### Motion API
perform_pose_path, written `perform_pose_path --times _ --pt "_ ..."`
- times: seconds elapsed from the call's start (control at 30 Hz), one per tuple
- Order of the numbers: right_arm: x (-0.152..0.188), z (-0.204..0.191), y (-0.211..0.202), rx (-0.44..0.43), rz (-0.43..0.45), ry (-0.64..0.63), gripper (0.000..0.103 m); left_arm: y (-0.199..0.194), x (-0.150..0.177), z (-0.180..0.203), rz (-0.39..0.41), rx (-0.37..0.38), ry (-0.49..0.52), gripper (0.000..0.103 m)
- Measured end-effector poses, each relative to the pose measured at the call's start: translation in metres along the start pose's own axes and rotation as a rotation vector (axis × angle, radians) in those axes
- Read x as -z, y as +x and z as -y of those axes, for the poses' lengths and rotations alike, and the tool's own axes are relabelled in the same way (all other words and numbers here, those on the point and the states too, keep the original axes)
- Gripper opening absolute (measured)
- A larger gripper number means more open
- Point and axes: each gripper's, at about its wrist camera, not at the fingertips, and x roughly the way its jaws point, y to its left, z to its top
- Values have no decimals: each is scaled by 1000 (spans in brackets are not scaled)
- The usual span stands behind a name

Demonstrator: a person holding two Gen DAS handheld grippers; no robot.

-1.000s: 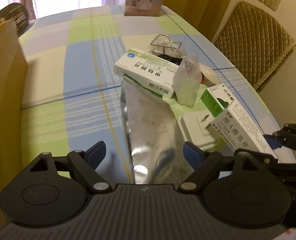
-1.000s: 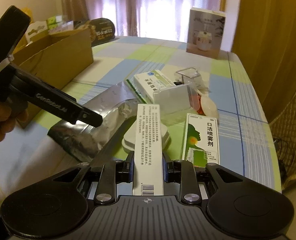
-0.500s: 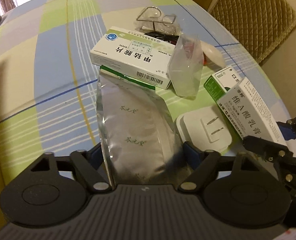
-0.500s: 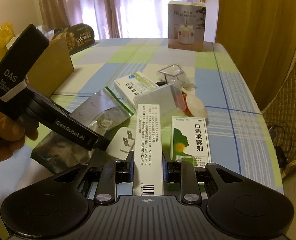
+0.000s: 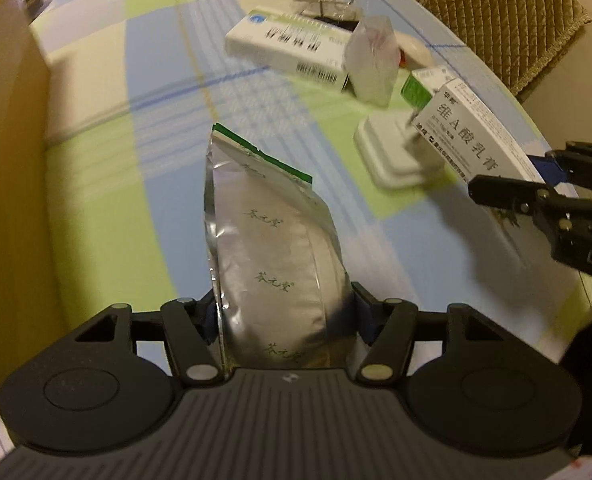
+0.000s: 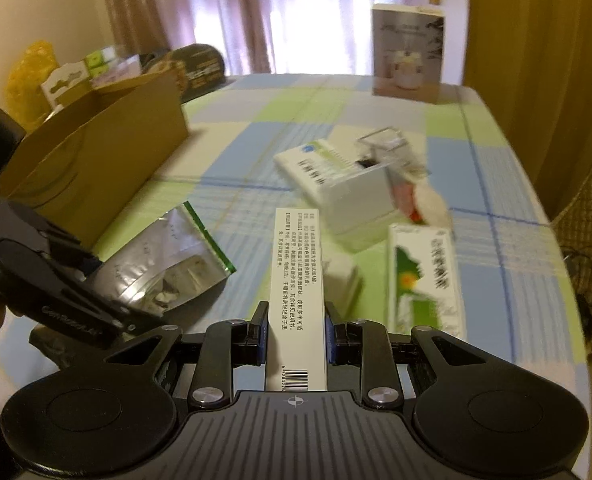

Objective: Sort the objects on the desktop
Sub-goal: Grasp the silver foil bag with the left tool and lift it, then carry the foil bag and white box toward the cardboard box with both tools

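We work over the checked blue, green and cream worktop (image 6: pixel 336 120), heading for the open brown cardboard box (image 6: pixel 95 160) on our left, judged the sorting bin. The left gripper (image 5: pixel 281 312) has its fingers closed on the crinkled silver foil pouch with a green seal strip (image 5: pixel 263 240), lifted clear; we should keep it level and carry it over the box wall (the foil looks slippery). The right gripper (image 6: pixel 296 336) clamps the long white medicine carton (image 6: pixel 298 280), held above the white plug adapter (image 5: pixel 392 156). A second ago the pouch lay flat between wide-open fingers.
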Motion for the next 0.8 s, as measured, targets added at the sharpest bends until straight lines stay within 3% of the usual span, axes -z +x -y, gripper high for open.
perform_pose_path --times 0.17,0.4,0.63,0.8 --pt "4 -21 8 -9 -35 -34 23 -4 10 -10 11 -5 -25 70" --pt "9 -28 29 1 -91 -52 23 8 5 -10 15 -10 5 70" --pt "15 -33 45 -12 -141 -70 23 10 1 -10 22 -6 32 53" --pt "13 -38 44 -12 -125 -81 23 4 2 -11 45 4 20 51"
